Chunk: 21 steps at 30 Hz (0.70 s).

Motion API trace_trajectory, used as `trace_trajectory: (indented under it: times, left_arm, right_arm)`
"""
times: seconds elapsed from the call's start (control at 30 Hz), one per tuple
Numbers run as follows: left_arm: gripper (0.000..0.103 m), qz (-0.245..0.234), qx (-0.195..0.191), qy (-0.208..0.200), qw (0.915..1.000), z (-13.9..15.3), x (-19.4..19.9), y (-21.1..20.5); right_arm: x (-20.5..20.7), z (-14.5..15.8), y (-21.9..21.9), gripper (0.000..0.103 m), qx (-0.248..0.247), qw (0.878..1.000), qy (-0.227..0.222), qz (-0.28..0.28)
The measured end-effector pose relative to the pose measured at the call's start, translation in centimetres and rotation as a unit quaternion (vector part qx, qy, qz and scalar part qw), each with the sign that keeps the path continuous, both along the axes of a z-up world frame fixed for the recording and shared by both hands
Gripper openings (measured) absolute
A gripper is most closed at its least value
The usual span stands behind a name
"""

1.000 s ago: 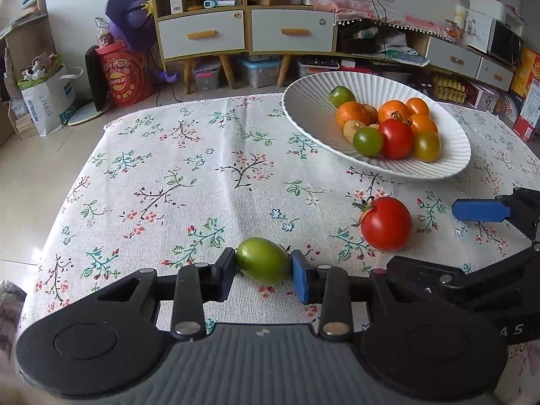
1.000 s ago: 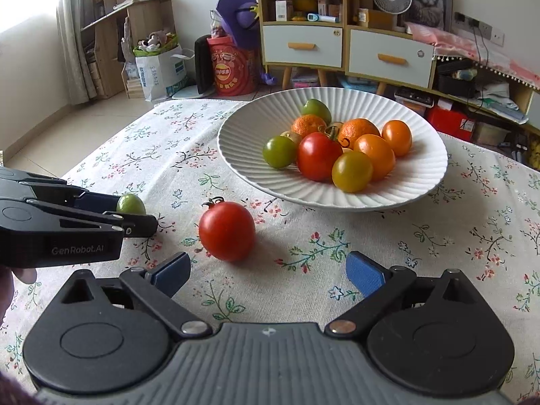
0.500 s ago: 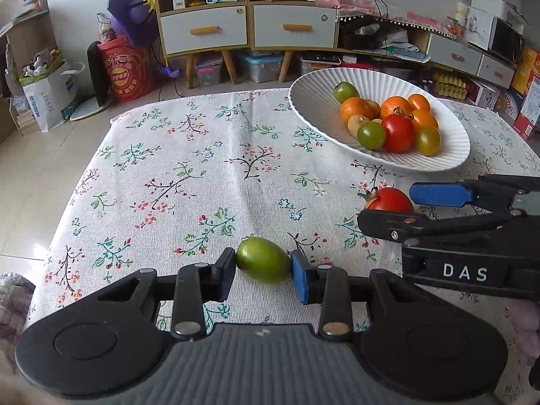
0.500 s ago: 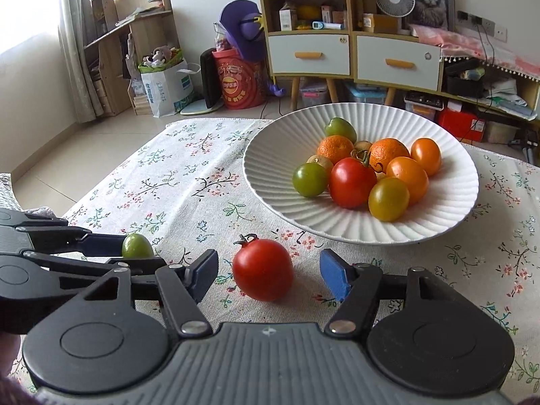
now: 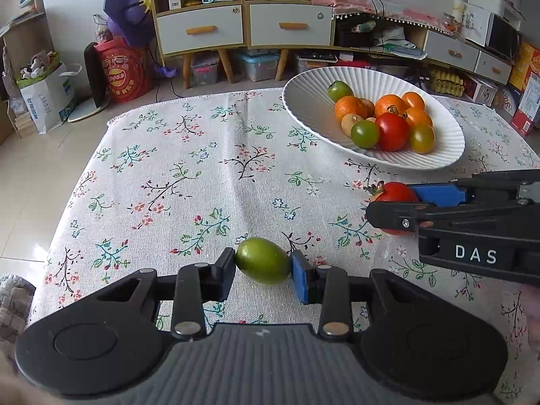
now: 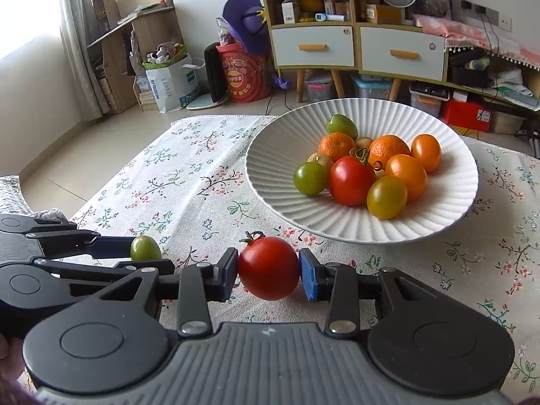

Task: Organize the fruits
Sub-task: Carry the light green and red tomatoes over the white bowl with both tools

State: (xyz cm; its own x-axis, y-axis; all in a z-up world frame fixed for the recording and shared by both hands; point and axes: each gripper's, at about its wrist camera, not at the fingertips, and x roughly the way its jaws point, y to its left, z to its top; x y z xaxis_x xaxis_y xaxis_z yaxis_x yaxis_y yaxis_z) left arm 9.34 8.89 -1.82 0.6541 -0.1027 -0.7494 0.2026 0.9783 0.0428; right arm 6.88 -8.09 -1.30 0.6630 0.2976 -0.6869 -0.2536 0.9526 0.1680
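A cluttered living room lies behind, with a two-drawer cabinet (image 6: 357,49) against the far wall; nearer, a bench under a floral cloth (image 5: 189,182) carries one white ribbed bowl (image 6: 270,168), ahead and to the right of both claws. Loose fruit counts two: one green tomato (image 5: 263,265) and one red tomato (image 6: 269,267). In the bowl the right wrist view shows two green tomatoes, one red, one yellow-green, two smooth orange ones, two mandarins and at least two small tan fruits partly buried behind the rest, so their count is unsure.

The left claw (image 5: 263,266) is clamped on the green tomato, both pads pressing its sides, close over the cloth; whether the fruit touches the cloth I cannot tell. The right claw (image 6: 269,268) has just been closing, the red tomato between its pads, which now press on both flanks, stem pointing up and left. The two claws sit side by side, the left one just left of the right.

From the left wrist view the right claw's near finger hides most of the red tomato; a bit of hand shows at the frame edges, blurred.
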Motion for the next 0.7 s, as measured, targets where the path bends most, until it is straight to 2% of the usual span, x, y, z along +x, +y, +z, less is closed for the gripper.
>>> trace_trajectory:
  times: [0.37,0.7]
  left_arm:
    - [0.025,-0.012,-0.006,-0.009,0.9999,1.3,-0.2,-1.1]
    - [0.025,-0.019,-0.043,-0.039,0.9981,4.4,0.3,-3.4]
  right_arm:
    - [-0.7,2.1,-1.2,0.036,0.019,1.0,-0.014,0.004]
    - [0.3,3.8,-4.1,0.036,0.04,0.998,-0.034,-0.042]
